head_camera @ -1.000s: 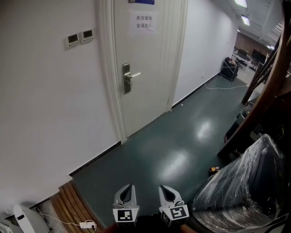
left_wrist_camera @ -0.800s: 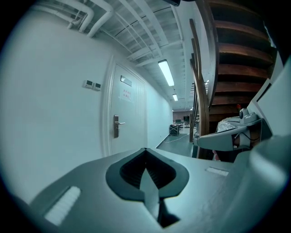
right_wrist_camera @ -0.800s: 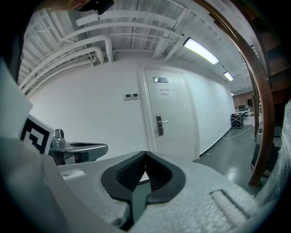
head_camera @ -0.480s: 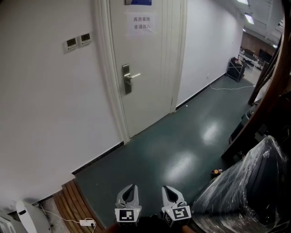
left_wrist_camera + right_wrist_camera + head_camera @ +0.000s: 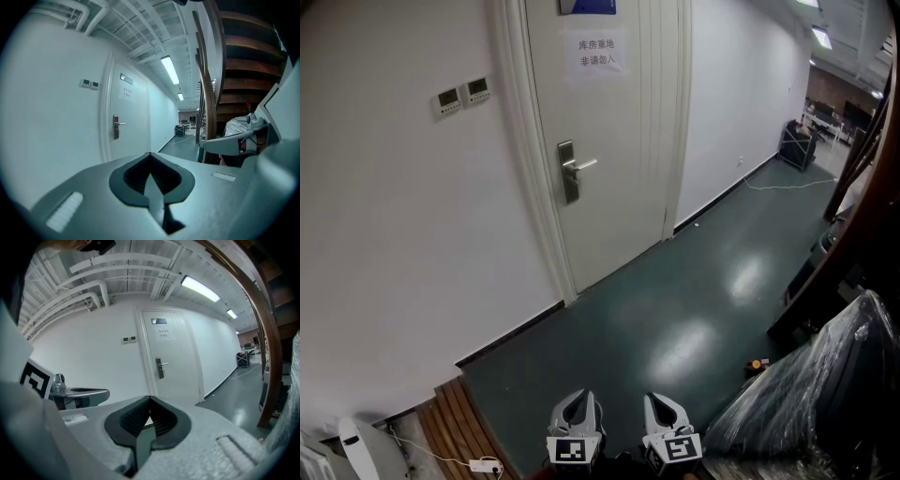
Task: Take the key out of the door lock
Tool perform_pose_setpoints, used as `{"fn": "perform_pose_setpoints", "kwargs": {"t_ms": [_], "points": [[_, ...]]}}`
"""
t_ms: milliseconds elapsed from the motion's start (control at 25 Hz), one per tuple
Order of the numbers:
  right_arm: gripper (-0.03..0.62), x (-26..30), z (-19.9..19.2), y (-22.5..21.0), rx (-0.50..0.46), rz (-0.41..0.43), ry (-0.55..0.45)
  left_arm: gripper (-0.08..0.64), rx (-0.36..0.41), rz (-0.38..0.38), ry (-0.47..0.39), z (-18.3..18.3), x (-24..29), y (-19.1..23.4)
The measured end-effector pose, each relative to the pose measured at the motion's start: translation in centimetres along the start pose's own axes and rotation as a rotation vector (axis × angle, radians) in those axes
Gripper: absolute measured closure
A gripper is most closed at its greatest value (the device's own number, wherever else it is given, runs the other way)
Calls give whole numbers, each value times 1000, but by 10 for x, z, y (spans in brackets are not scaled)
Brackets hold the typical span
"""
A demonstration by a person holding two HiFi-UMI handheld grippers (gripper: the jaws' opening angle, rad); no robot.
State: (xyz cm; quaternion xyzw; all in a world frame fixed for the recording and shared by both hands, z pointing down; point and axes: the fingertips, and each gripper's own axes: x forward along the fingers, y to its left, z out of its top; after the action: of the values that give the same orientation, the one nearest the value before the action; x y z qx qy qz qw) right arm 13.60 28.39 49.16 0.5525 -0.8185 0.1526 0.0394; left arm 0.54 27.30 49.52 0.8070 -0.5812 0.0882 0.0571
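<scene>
Both claws are well short of the door [image 5: 609, 141], so the risks lie in the approach and the grasp, and the key cannot be made out from here. It would sit in the lock plate [image 5: 569, 172] at the door's left edge, below the lever handle [image 5: 584, 165]. The left claw [image 5: 575, 410] has its tips together with nothing between them. The right claw [image 5: 666, 412], beside it and on the side farther from the door's hinge-less left edge, is likewise closed and empty. A closed claw that reaches the door without parting would only butt the key or scrape the plate. A thin key gripped off-centre, or pulled at an angle to the door, is likely to bind or slip out. Catching the lever instead would swing the handle down. Left of the door, two small boxy wall controls [image 5: 459, 94] sit on smooth white plaster. The door is white and panelled with a moulded frame, and carries a paper notice [image 5: 598, 53]. Its plate and lever look like brushed metal. In front of the door the dark green floor [image 5: 675, 309] is glossy and reflective. Right of the door stands a crinkled plastic-wrapped bundle [image 5: 825, 384].
</scene>
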Motion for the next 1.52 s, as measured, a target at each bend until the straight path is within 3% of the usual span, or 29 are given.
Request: {"fn": "perform_pose_setpoints", "kwargs": {"t_ms": [320, 680, 1080, 1360, 1520], "points": [[600, 46, -4, -23, -31, -13, 23, 541, -18, -63, 11, 0, 59, 9], [600, 149, 34, -25, -92, -20, 46, 541, -72, -78, -10, 19, 148, 70], [600, 262, 75, 2, -135, 11, 29, 541, -82, -47, -50, 46, 216, 162], [600, 302, 95, -5, -139, -30, 21, 541, -83, -36, -60, 57, 246, 189], [600, 323, 103, -9, -139, -2, 18, 541, -98, 1, -57, 59, 262, 200]]}}
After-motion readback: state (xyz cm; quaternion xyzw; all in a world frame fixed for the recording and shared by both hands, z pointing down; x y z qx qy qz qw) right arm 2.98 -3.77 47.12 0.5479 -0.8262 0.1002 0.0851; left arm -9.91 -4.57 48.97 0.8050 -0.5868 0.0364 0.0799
